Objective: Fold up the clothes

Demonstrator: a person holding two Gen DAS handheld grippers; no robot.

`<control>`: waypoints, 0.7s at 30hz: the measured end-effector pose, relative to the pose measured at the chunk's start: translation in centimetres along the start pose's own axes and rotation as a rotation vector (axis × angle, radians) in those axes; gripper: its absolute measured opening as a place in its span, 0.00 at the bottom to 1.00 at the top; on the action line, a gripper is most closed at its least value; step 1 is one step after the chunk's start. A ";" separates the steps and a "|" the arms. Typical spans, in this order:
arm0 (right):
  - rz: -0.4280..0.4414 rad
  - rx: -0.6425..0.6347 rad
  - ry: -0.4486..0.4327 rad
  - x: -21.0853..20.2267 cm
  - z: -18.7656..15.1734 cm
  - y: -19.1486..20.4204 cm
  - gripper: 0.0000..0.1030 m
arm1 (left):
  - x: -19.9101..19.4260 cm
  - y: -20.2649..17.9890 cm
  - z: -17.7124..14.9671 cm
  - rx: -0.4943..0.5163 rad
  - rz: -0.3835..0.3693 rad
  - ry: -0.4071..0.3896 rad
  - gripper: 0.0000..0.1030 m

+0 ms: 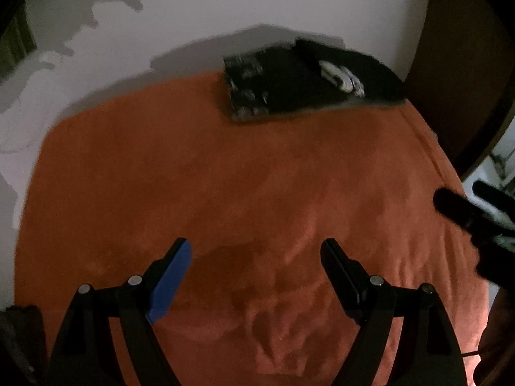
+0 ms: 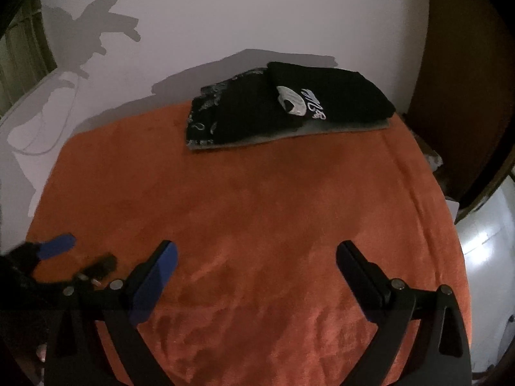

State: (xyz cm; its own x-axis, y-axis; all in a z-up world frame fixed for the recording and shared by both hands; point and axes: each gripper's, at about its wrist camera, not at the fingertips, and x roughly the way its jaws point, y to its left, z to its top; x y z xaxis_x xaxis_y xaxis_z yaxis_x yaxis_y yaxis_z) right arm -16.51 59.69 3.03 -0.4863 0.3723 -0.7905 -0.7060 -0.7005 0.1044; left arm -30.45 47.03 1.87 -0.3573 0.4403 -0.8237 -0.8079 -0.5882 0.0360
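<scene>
An orange blanket is spread over the surface and fills most of both views. A stack of folded dark clothes is seen toward one o'clock at the far edge, against the pale wall; the top piece bears a white print. The left gripper is held above the blanket with its jaws spread and nothing between them. The right gripper is likewise held wide apart and empty over bare blanket. In the right wrist view, the left gripper's blue pad is visible at nine o'clock.
</scene>
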 end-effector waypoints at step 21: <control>0.041 -0.028 0.051 -0.7 -1.1 2.3 0.96 | -2.4 1.0 0.4 0.000 0.015 -0.016 0.81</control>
State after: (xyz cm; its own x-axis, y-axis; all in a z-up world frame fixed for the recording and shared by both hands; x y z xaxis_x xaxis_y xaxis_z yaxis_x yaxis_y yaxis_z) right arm -17.25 57.15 3.19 -0.4868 0.3116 -0.8160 -0.6708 -0.7317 0.1207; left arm -30.59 45.63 4.07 -0.3771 0.4425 -0.8136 -0.8023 -0.5950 0.0482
